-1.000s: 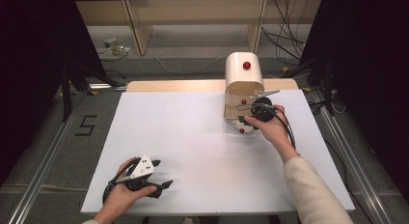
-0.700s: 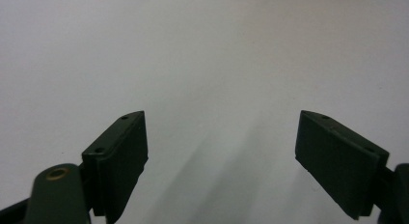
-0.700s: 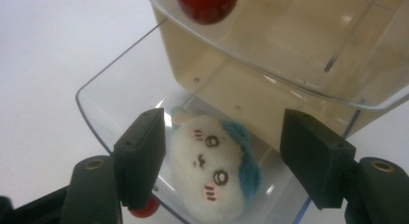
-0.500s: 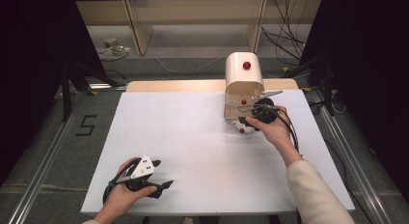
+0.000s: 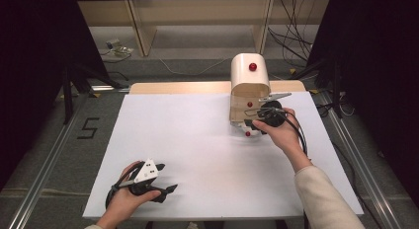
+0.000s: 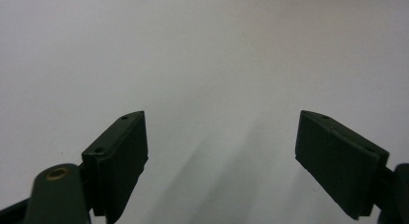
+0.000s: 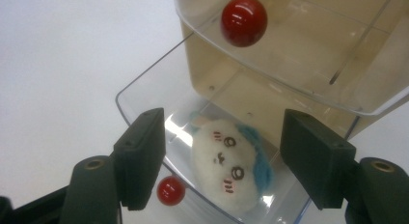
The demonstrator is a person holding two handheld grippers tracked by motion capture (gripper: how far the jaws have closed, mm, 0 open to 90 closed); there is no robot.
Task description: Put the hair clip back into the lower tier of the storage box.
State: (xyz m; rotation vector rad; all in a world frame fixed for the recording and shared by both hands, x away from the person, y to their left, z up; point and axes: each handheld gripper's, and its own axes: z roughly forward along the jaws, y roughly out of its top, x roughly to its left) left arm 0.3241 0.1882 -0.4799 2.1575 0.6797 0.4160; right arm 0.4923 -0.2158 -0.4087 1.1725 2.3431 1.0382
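My right gripper (image 7: pixel 222 156) hung apart over the plush toy (image 7: pixel 230 166), seemingly untouched inside the drawer's clear rim (image 7: pixel 144 81); left gripper (image 6: pixel 222 156) gaped above bare table (image 6: pixel 193 50).

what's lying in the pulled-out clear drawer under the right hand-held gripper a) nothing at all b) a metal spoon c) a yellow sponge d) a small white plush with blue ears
d: the right gripper view looks down between the open jaws of the right hand-held gripper at a white plush toy with a drawn face and blue ears, lying in the clear drawer of the cream box.
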